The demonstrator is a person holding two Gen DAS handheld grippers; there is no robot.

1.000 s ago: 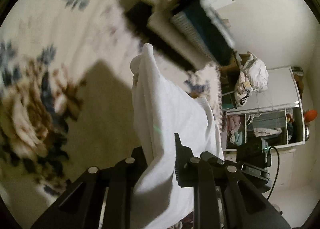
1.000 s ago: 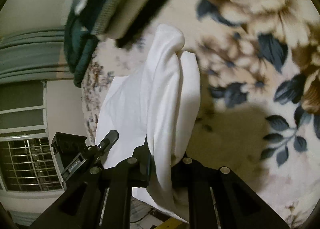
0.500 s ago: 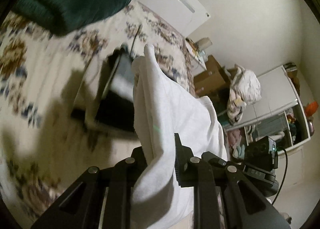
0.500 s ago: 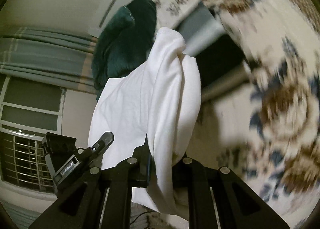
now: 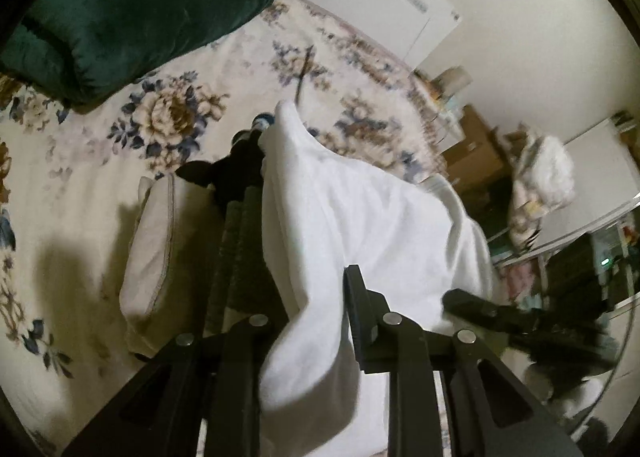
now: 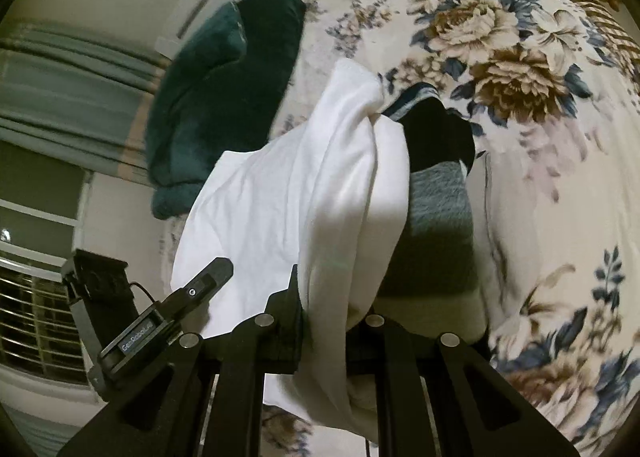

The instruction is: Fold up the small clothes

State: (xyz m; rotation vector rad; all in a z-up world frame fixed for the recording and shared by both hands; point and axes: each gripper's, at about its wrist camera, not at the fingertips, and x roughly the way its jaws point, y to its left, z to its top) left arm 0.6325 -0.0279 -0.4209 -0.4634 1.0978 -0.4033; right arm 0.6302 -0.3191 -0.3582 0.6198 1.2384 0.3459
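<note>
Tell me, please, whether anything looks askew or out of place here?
Nothing stands out: both grippers, left gripper and right gripper, hold the white garment over the folded pile on the floral bedspread.

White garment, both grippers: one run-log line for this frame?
phase: carry | left gripper: shut on white garment | right gripper: shut on white garment | garment: lifted, bunched between both | below: folded clothes stack on floral bedspread

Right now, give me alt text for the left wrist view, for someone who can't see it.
The left gripper is shut on a white garment, held up above a floral bedspread. Folded clothes lie beneath it, a dark green pillow sits at the top left, and the other gripper shows at the right.
</note>
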